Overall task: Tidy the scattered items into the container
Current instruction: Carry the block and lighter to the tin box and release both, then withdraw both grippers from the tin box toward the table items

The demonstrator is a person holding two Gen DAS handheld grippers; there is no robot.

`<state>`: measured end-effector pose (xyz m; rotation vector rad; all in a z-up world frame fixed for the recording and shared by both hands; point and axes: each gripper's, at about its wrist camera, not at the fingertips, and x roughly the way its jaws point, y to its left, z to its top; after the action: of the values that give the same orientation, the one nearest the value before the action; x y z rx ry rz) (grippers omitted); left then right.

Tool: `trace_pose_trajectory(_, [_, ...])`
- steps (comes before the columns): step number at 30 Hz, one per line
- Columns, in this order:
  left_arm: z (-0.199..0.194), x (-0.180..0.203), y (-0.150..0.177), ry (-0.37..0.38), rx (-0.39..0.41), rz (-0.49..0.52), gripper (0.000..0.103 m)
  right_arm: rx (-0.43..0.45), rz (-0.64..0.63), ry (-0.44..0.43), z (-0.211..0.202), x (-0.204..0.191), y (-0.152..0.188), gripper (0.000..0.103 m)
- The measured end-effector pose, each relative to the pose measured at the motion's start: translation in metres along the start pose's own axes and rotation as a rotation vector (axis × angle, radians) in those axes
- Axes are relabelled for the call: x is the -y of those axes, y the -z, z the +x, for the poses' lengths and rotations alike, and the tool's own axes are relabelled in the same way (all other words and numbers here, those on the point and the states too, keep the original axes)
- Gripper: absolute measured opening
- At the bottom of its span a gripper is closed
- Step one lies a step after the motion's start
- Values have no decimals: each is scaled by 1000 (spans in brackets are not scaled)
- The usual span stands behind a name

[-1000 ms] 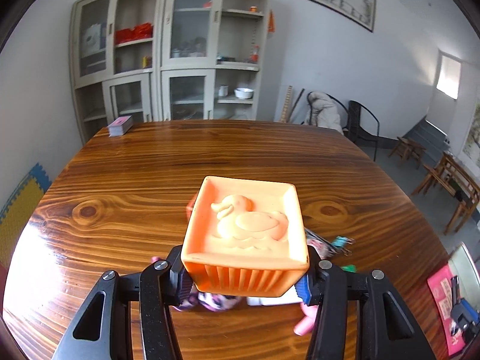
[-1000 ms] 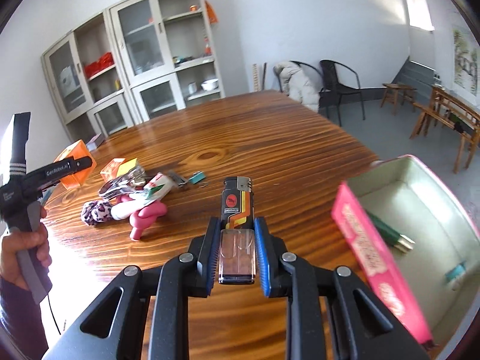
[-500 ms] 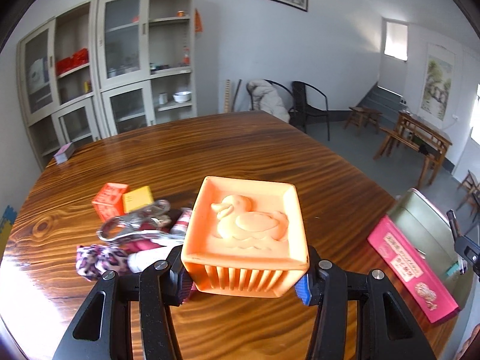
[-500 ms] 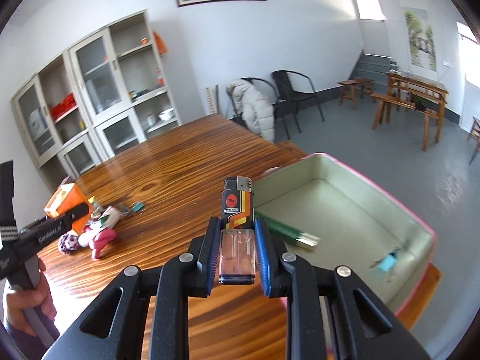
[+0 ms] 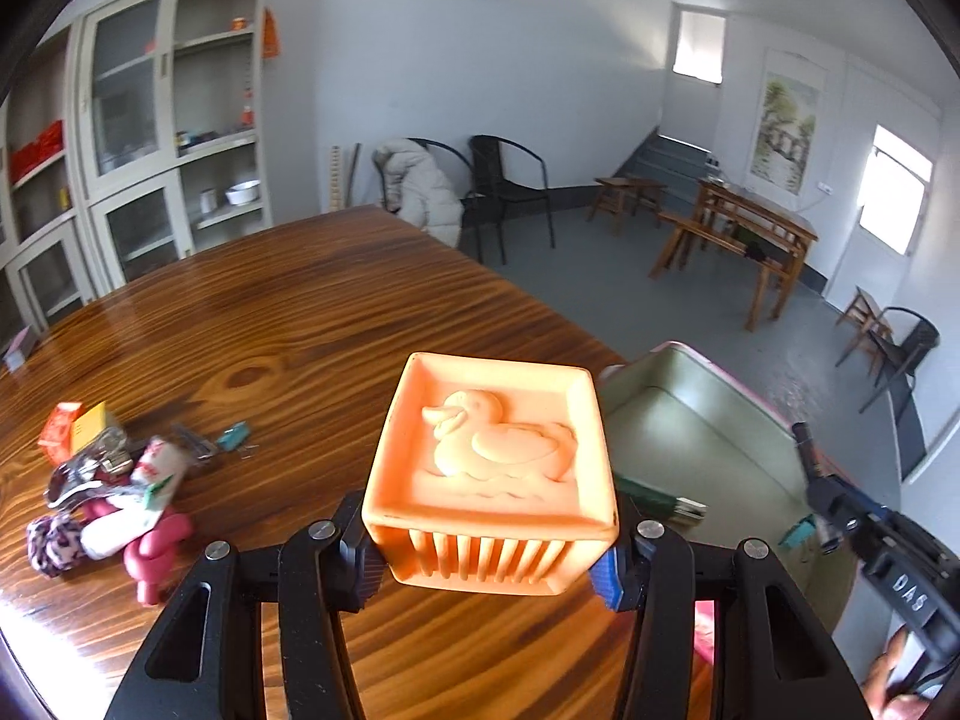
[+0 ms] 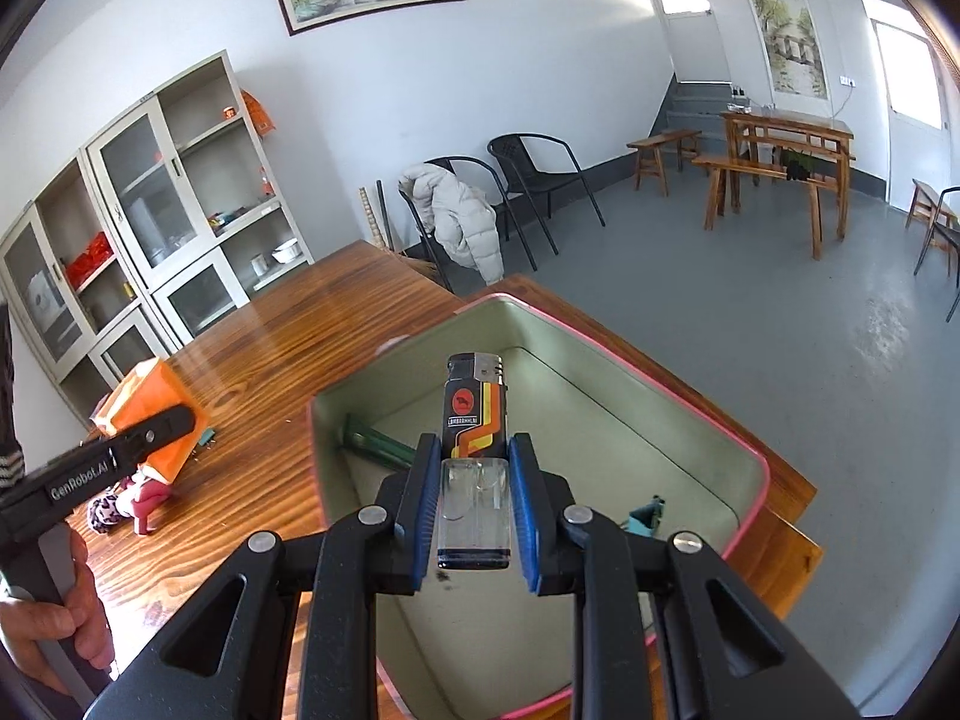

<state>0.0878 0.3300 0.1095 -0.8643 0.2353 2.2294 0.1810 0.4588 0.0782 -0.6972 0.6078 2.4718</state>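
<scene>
From the camera on my left hand, my left tool (image 5: 489, 558) grips an orange block (image 5: 492, 468) with a raised duck on top, one pad pressed to each side so it stays level while carried. Below it is the brown wooden tabletop (image 5: 312, 324). To the left, well apart, sits the pile (image 5: 114, 486) of small things not yet tidied. To the right is the open tin (image 5: 708, 432) with pale green walls, a green lighter (image 5: 654, 498) already lying inside. My block hangs just beside the tin's near wall, not yet over it.

From the camera on my right hand, my right tool (image 6: 474, 516) is clamped on a clear lighter with a black and orange label (image 6: 474, 438), held by its lower body so the metal top points forward. It hangs over the tin (image 6: 750, 462), above the bare floor, which looks like the right spot to let go. My left tool and block show at the left edge.
</scene>
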Motion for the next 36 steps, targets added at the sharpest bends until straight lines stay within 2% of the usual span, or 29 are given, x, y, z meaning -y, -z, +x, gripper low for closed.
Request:
trace_pose_trajectory(5, [15,29,-6,74,-34,28,55,-7,-11,23,1,10,4,25])
trace_pose_trajectory(14, [29,66,-15,152,-59,103,55,-20,-3,43,2,26,5,25])
trace_pose_trajectory(17, [31,78,-13,206,-77,110,56,-25,5,49,1,31,4,26])
trace_pose_trajectory(18, [33,79,-14,222,-83,109,57,-25,8,50,1,32,4,26])
trace_pose_trajectory(19, [33,81,-14,230,-87,108,67,-27,17,51,1,32,3,30])
trace_pose_trajectory(20, [32,81,-15,230,-83,105,79,-29,27,51,1,33,3,34])
trace_pose_trajectory(22, [26,80,-16,215,-61,101,82,-26,46,56,2,38,2,55])
trace_pose_trajectory(24, [24,77,-18,194,-49,104,82,-13,58,69,0,41,2,63])
trace_pose_trajectory(36, [25,51,-8,116,-63,54,82,9,26,59,-1,23,-1,71])
